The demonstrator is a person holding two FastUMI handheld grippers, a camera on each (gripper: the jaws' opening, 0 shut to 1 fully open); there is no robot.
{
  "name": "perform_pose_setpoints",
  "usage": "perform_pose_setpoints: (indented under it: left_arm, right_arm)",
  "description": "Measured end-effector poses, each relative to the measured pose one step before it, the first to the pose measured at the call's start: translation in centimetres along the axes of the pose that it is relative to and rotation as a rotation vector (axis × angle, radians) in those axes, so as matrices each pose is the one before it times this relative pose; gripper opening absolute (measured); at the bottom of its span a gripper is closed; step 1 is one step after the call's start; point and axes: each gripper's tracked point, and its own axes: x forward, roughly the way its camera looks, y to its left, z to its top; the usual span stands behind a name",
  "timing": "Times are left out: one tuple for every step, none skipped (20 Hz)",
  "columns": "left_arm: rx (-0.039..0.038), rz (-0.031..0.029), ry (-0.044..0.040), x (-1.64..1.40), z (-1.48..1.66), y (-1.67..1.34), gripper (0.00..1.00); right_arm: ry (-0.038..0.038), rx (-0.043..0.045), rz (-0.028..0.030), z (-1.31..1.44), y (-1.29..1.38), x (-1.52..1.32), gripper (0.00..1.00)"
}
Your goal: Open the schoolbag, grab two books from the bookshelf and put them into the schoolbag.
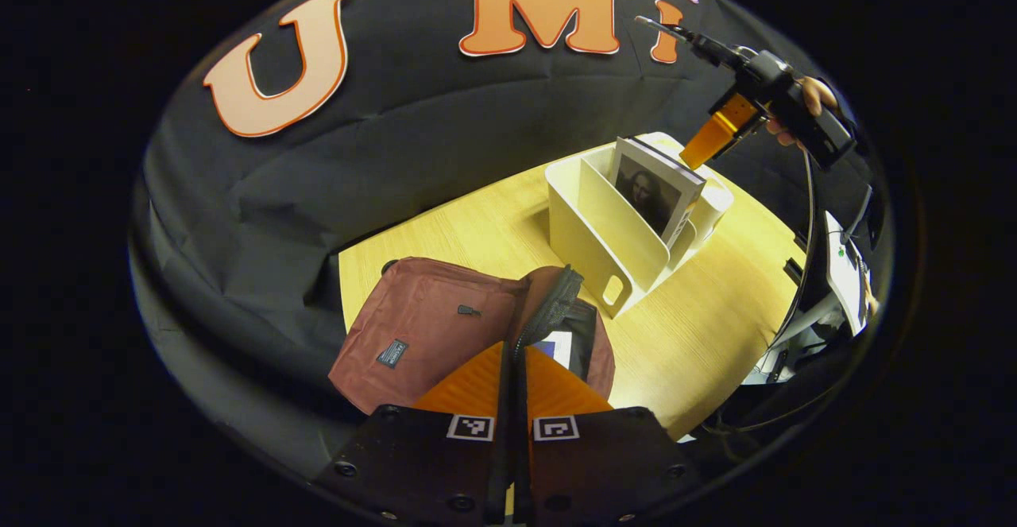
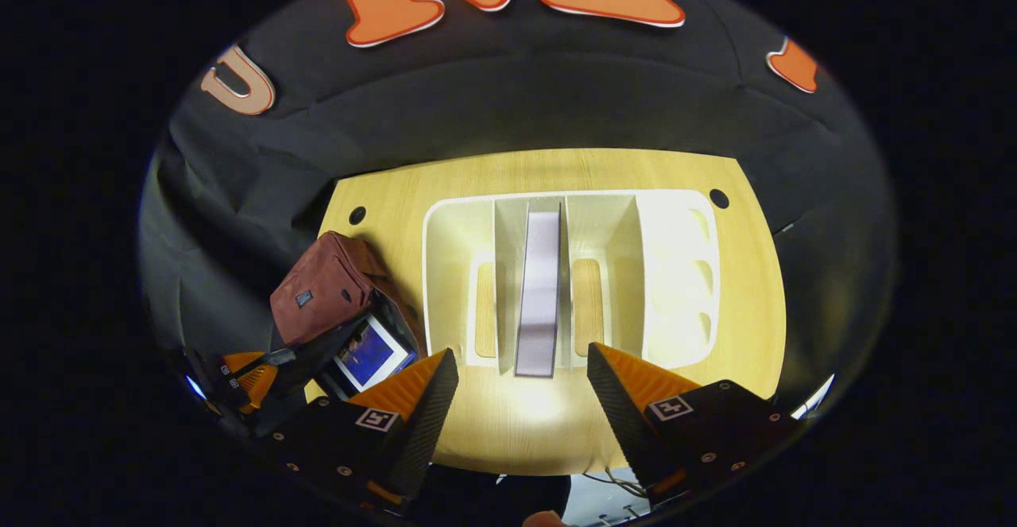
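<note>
With one book (image 2: 369, 350) already in the open schoolbag (image 1: 429, 328), your wide-open right gripper (image 2: 520, 384) hovers over the second book (image 2: 540, 288) on the bookshelf (image 2: 675, 273); lower, straddle, clamp, while your left gripper (image 1: 515, 388) pinches the bag's flap.

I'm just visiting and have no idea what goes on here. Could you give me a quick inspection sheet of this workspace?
Surface: pale wooden table.
Job's things: maroon schoolbag open, one book inside; another book upright in the white bookshelf.
Clutter: nothing seen.
Grippers: left gripper fingers pressed together on the bag's opening edge; right gripper open, above the standing book.
Cables: black cable hanging from the right gripper.
Surroundings: black cloth wall.
</note>
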Motion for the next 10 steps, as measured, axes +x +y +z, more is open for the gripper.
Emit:
perform_pose_setpoints:
  left_arm:
    - [-0.00728, 0.00044, 0.00265, 0.197, -0.040, -0.065, 0.04]
    - [-0.00727, -0.00095, 0.00307, 0.112, -0.285, 0.081, 0.04]
    - [-0.00663, 0.00217, 0.00276, 0.001, -0.153, 0.008, 0.04]
    - [-0.00783, -0.00019, 0.00500, -0.031, -0.250, -0.010, 0.04]
    - [-0.00684, 0.00168, 0.00447, 0.197, -0.180, 0.034, 0.04]
    - [-0.00461, -0.00083, 0.00505, 0.106, -0.308, 0.037, 0.04]
    - [-0.00489, 0.00239, 0.00318, 0.060, -0.087, 0.091, 0.04]
    - [-0.00643, 0.00132, 0.00726, 0.151, -0.295, 0.229, 0.04]
    - [-0.00184, 0.00270, 0.00297, 0.050, -0.090, 0.113, 0.04]
    - [-0.00317, 0.00151, 0.00312, 0.038, -0.024, 0.013, 0.04]
  right_arm:
    - [0.02991, -0.00972, 0.04986, 0.395, 0.774, 0.956, 0.98]
    - [0.03907, -0.00524, -0.00495, 0.138, -0.389, 0.870, 0.97]
    - [0.02298, -0.00035, -0.01673, 0.221, -0.430, 0.934, 0.98]
    - [0.02154, -0.00388, -0.02768, -0.068, -0.638, 1.067, 0.98]
    - [0.01037, -0.00319, -0.01711, 0.236, -0.322, 0.879, 0.98]
    - [0.01448, -0.00068, -0.00061, 0.147, 0.158, 0.530, 0.98]
    - [0.00891, 0.00518, 0.00097, 0.158, 0.264, 0.433, 0.98]
    - [0.01162, 0.00174, 0.00357, 0.170, 0.235, 0.257, 0.98]
    - [0.00776, 0.00581, -0.00746, 0.295, -0.115, 0.368, 0.97]
    - [0.01257, 0.00703, 0.00358, 0.209, 0.127, 0.160, 0.93]
